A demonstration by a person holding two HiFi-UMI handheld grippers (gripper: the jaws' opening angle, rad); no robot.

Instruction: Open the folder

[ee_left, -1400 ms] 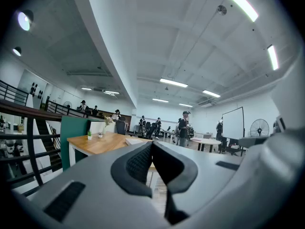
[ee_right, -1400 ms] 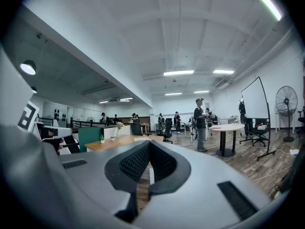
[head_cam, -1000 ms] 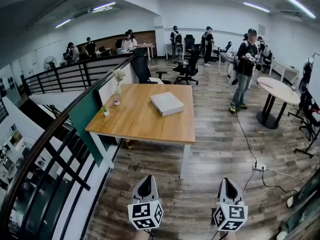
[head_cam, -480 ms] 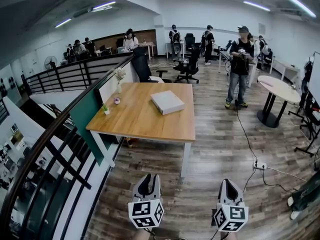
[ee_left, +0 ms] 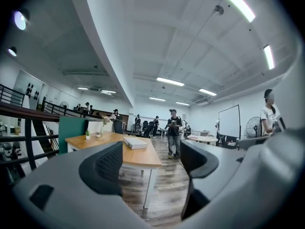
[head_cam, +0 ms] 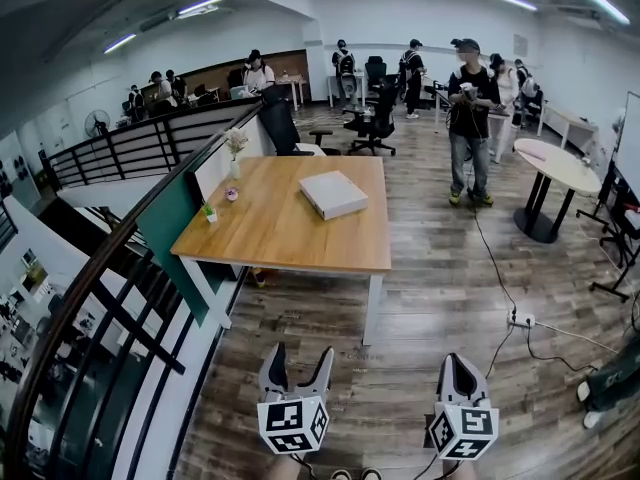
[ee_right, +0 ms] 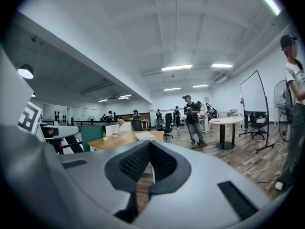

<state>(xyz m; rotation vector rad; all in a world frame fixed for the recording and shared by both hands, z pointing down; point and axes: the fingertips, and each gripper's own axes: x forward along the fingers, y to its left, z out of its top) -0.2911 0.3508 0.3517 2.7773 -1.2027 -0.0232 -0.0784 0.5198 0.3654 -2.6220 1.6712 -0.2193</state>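
Observation:
The folder [head_cam: 333, 194] is a flat white case lying closed on the far right part of the wooden table [head_cam: 262, 238]. It also shows small in the left gripper view [ee_left: 135, 142] and in the right gripper view [ee_right: 145, 136]. Both grippers hover over the floor well short of the table, pointing level toward it. My left gripper [head_cam: 300, 354] has its jaws apart and still opening, with only air between them [ee_left: 150, 162]. Beside it, my right gripper [head_cam: 458, 361] has its jaws together, holding nothing [ee_right: 149, 157].
A green partition [head_cam: 168, 226] and a black railing [head_cam: 95, 303] run along the table's left side. A small plant [head_cam: 209, 214] and a vase [head_cam: 235, 158] stand on that edge. A person [head_cam: 467, 118] stands beyond the table, near a round table [head_cam: 553, 168]. A cable and socket [head_cam: 520, 319] lie on the floor.
My left gripper's jaws have spread from together to wide apart. The right gripper has kept still. The standing person at the back right has stepped leftward, toward the table.

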